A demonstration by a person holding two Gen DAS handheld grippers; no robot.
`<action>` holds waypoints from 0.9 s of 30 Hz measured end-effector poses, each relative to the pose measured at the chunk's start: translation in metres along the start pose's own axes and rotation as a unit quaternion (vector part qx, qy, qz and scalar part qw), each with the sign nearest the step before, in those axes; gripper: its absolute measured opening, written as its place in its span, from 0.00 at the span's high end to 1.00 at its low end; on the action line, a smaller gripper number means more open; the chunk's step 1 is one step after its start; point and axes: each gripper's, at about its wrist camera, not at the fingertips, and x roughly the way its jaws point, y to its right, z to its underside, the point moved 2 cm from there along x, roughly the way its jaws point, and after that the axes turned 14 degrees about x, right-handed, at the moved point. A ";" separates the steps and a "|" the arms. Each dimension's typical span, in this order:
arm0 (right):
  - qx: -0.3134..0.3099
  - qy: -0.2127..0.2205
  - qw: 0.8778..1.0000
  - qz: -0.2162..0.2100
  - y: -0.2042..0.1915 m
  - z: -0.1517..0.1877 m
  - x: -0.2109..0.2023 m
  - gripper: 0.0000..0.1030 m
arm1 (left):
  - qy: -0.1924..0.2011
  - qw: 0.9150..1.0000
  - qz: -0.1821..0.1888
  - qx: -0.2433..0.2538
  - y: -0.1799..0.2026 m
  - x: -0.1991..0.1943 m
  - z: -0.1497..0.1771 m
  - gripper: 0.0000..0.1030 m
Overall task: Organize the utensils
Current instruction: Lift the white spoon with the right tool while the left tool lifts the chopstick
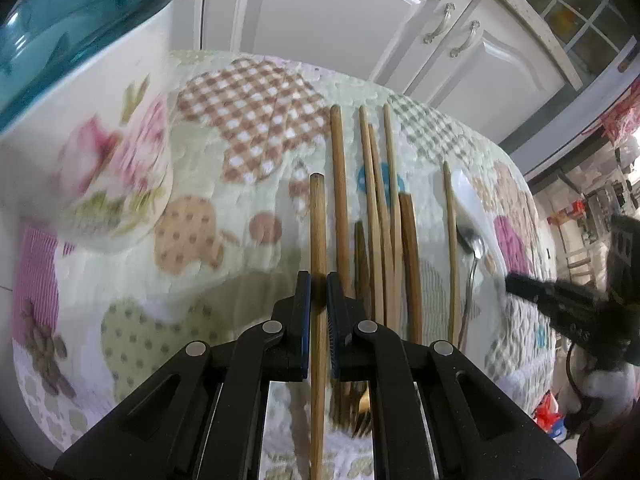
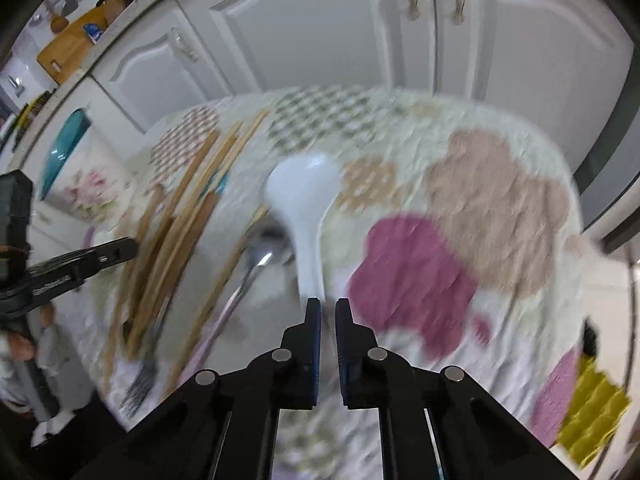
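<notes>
My left gripper (image 1: 319, 280) is shut on a wooden chopstick (image 1: 319, 232) and holds it above the quilted table cover (image 1: 200, 184). Several more wooden chopsticks (image 1: 376, 208) lie side by side just right of it. A white plastic spoon (image 1: 472, 204) and a metal spoon (image 1: 474, 256) lie further right. In the right wrist view my right gripper (image 2: 328, 308) is nearly shut around the handle end of the white spoon (image 2: 304, 200); the view is blurred, so contact is unclear. The metal spoon (image 2: 248, 268) and chopsticks (image 2: 180, 216) lie to its left.
A white floral container (image 1: 92, 152) with a teal glass lid (image 1: 72, 12) stands at the left of the table, also in the right wrist view (image 2: 80, 176). White cabinet doors (image 1: 328, 12) stand behind the table. A yellow cloth (image 2: 592, 412) lies at the right edge.
</notes>
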 end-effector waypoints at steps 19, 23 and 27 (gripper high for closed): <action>0.041 0.040 0.998 0.001 0.005 -0.068 0.011 0.71 | 0.001 1.000 -0.019 -0.007 -0.006 -0.001 -0.007 0.94; 0.006 0.032 0.999 0.024 -0.002 -0.089 0.032 0.69 | -0.006 1.000 -0.028 -0.011 -0.010 0.006 -0.018 0.71; -0.038 0.029 0.999 0.020 -0.016 -0.098 0.039 0.66 | -0.014 0.999 -0.051 0.002 -0.007 0.017 -0.032 0.69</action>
